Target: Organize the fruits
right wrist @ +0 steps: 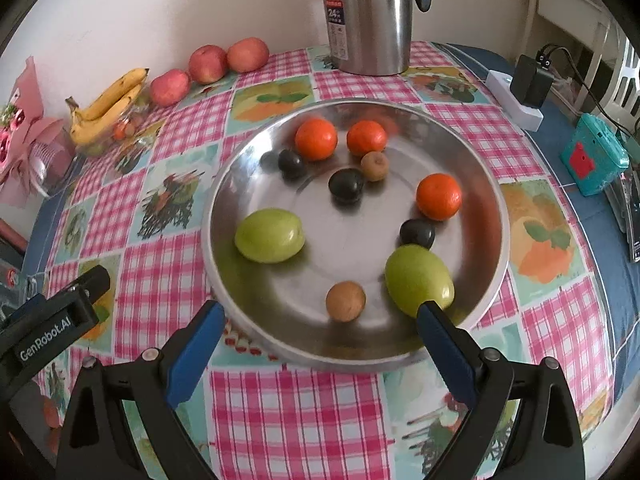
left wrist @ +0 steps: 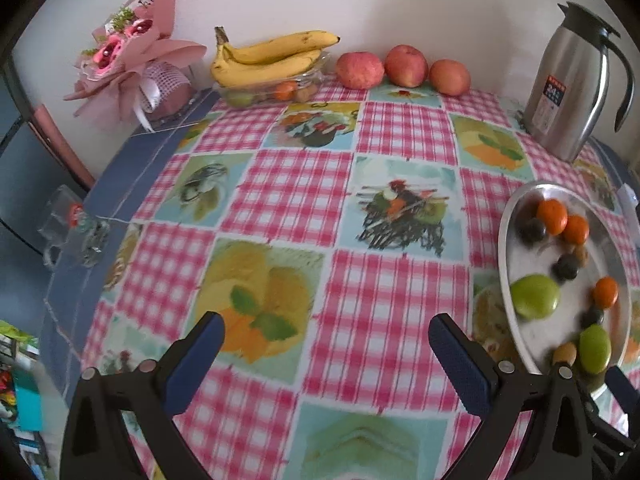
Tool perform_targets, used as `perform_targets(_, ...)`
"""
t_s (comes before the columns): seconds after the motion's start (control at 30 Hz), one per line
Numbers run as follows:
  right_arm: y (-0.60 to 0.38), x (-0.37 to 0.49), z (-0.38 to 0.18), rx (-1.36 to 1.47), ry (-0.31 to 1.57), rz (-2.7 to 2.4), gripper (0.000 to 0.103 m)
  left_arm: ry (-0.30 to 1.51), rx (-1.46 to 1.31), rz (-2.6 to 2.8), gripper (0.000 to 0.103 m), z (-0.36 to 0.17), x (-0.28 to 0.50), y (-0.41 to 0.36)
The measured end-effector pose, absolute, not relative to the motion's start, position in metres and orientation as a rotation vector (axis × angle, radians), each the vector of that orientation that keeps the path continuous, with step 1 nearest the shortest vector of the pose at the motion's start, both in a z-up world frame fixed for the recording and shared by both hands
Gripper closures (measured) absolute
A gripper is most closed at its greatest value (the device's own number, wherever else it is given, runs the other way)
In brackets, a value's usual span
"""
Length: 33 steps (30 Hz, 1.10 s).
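Fruit is what you are sorting, and most of it will roll. Starting at your left: the left gripper [left wrist: 324, 340] hangs over bare checked tablecloth [left wrist: 288, 188] with its jaws spread wide and nothing between them, so you have free room there. At the back wall, the bananas [left wrist: 268, 56] lie across a clear dish, soft and easily bruised, best taken mid-bunch; the three apples [left wrist: 404, 66] beside them are firm, smooth and heavier. Further right, the steel plate [right wrist: 494, 200] holds tangerines [right wrist: 316, 139], dark plums [right wrist: 346, 186], small brown kiwis [right wrist: 346, 301] and two green fruits [right wrist: 269, 235], all loose on slick metal. Your right gripper [right wrist: 320, 324] sits at the near rim, jaws fully apart, empty; grip across the widest part. Mind the raised rim and the steel jug [right wrist: 368, 16] behind.
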State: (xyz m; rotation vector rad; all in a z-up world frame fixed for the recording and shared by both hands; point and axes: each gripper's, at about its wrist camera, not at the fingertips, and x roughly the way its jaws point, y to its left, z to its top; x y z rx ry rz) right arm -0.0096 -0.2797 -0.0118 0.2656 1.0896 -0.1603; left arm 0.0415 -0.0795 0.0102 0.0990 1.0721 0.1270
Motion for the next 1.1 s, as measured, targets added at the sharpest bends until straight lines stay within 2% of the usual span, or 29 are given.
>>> perform_targets(0.3,-0.269,-0.033,-0.005,0.239,1.098,-0.127,0.006,1.070,0.114,0.132,0.000,0.022,0.007,-0.070)
perform_targets(0.63,-0.269,-0.051,0.016,0.230,1.027,-0.148,0.006,1.029,0.099,0.107,0.000,0.040,-0.014,-0.064)
perform_targets(1.1,-0.270,-0.051,0.014,0.244,1.028,-0.138,0.006,1.091,0.076,0.097,0.000,0.028,-0.010,-0.059)
